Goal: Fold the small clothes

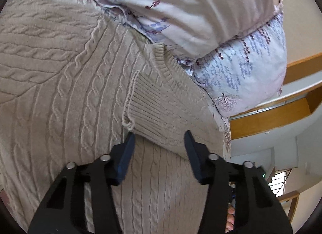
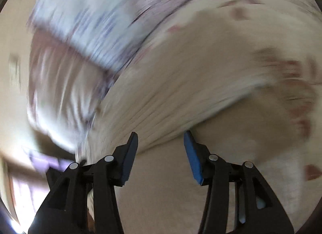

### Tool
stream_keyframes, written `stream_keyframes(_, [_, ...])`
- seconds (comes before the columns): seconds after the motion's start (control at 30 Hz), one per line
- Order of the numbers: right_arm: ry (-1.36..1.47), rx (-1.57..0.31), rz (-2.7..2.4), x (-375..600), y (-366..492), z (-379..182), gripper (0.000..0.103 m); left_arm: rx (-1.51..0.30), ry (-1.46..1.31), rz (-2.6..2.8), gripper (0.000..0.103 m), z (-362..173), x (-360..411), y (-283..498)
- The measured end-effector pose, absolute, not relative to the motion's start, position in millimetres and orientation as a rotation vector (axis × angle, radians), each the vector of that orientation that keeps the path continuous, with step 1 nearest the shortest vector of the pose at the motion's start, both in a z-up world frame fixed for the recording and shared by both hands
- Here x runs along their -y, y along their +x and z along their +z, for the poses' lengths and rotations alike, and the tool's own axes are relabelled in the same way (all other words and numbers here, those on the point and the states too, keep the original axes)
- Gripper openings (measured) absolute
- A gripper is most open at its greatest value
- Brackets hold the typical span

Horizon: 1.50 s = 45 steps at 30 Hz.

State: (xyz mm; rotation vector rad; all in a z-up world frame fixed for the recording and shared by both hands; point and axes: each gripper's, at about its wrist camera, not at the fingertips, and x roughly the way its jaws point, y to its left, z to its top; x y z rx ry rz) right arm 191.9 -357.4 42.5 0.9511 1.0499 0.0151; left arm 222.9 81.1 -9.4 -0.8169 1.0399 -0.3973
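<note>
A beige cable-knit sweater (image 1: pixel 60 93) lies spread on a bed and fills most of the left wrist view. One sleeve is folded across its body, and the ribbed cuff (image 1: pixel 145 103) lies just ahead of my left gripper (image 1: pixel 160 135). That gripper is open and empty, its jaws either side of the sleeve just above the knit. The right wrist view is heavily motion-blurred. My right gripper (image 2: pixel 161 135) is open and empty over beige fabric (image 2: pixel 181 97) that looks like the same sweater.
A floral quilt or pillow (image 1: pixel 201 12) is bunched along the sweater's far edge; it shows as a blue and pink blur in the right wrist view (image 2: pixel 90 22). Wooden furniture (image 1: pixel 271 117) and a pale wall stand at the right.
</note>
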Motion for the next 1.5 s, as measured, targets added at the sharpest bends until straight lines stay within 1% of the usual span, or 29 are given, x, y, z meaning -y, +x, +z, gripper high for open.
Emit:
stream_keyframes(0.07, [1.028,-0.999,-0.025,373.2,188.2,38.1,0.048,-1.042,-0.82,-0.389,0.037,-11.9,-81.5,225.9])
stream_keyframes(0.1, [1.04,-0.979,-0.049,378.2,187.2,37.5,0.046,-1.043,-0.818,-0.379,0.034,-13.1,-81.4,227.2])
stream_keyframes(0.13, [1.037,-0.951,-0.082,382.2,189.1,36.7,0.04,-1.043,-0.813,-0.373,0.029,-13.4,-80.7,228.5])
stream_keyframes(0.17, [1.03,-0.936,-0.106,384.8,189.1,35.8,0.034,-1.041,-0.808,-0.37,0.022,-13.3,-79.6,230.4])
stream_keyframes(0.2, [1.029,-0.915,-0.138,389.1,188.8,34.2,0.014,-1.035,-0.791,-0.368,0.017,-12.7,-77.8,231.7])
stream_keyframes(0.23, [1.043,-0.886,-0.161,392.4,185.5,32.9,0.008,-1.032,-0.778,-0.365,0.009,-11.8,-76.1,232.6])
stream_keyframes(0.33, [1.069,-0.828,-0.236,398.3,172.0,28.7,0.007,-1.018,-0.723,-0.344,0.009,-9.5,-72.0,233.1])
stream_keyframes(0.4, [1.061,-0.832,-0.27,395.2,167.8,23.4,0.007,-1.031,-0.703,-0.323,0.009,-12.9,-70.5,235.4])
stream_keyframes(0.47, [0.998,-0.859,-0.277,389.7,168.0,27.2,0.008,-1.045,-0.692,-0.32,0.012,-16.7,-71.3,236.0])
stream_keyframes(0.5, [0.964,-0.866,-0.283,386.8,167.7,31.6,0.012,-1.046,-0.687,-0.324,0.013,-16.5,-71.8,234.3])
stream_keyframes(0.53, [0.937,-0.874,-0.287,383.4,167.5,35.0,0.02,-1.042,-0.67,-0.324,0.019,-14.0,-75.1,228.2])
stream_keyframes(0.57, [0.91,-0.883,-0.287,378.9,166.3,39.5,0.027,-1.035,-0.652,-0.322,0.031,-11.2,-78.6,222.1])
stream_keyframes(0.6, [0.893,-0.886,-0.287,377.3,163.6,42.8,0.044,-1.016,-0.631,-0.324,0.037,-5.0,-86.8,211.5])
stream_keyframes(0.63, [0.867,-0.879,-0.286,373.2,160.7,48.1,0.055,-1.003,-0.625,-0.323,0.048,-1.4,-93.1,204.1])
stream_keyframes(0.67, [0.845,-0.87,-0.285,370.7,157.8,51.9,0.057,-0.985,-0.62,-0.318,0.055,2.8,-104.7,193.9])
stream_keyframes(0.73, [0.776,-0.856,-0.293,364.5,152.0,61.6,0.067,-0.942,-0.645,-0.274,0.057,9.6,-143.9,167.8])
stream_keyframes(0.87, [0.65,-0.821,-0.26,346.6,142.9,78.9,0.068,-0.881,-0.745,-0.11,0.057,12.0,-224.5,129.7])
stream_keyframes(0.93, [0.614,-0.811,-0.226,337.4,141.9,84.0,0.068,-0.84,-0.804,0.014,0.055,10.6,-272.1,111.7])
stream_keyframes(1.03, [0.587,-0.813,-0.182,325.8,143.2,87.7,0.068,-0.789,-0.893,0.151,0.055,5.6,-322.0,97.7])
stream_keyframes(1.17, [0.57,-0.835,-0.131,312.7,147.3,88.0,0.068,-0.741,-1.013,0.255,0.044,-5.3,-368.7,96.1])
stream_keyframes(1.23, [0.563,-0.841,-0.119,309.0,146.0,88.3,0.068,-0.721,-1.074,0.299,0.043,-12.5,-386.4,99.2])
stream_keyframes(1.27, [0.556,-0.846,-0.111,307.0,146.0,88.6,0.068,-0.712,-1.097,0.313,0.039,-15.6,-393.8,100.1])
stream_keyframes(1.33, [0.549,-0.849,-0.105,304.7,144.4,89.1,0.068,-0.682,-1.156,0.331,0.035,-20.5,-404.3,104.6])
stream_keyframes(1.43, [0.542,-0.856,-0.097,302.6,144.1,88.9,0.068,-0.649,-1.206,0.352,0.031,-23.2,-417.7,109.2])
stream_keyframes(1.5, [0.541,-0.863,-0.092,302.0,144.5,88.2,0.068,-0.639,-1.211,0.364,0.018,-23.1,-425.1,114.2])
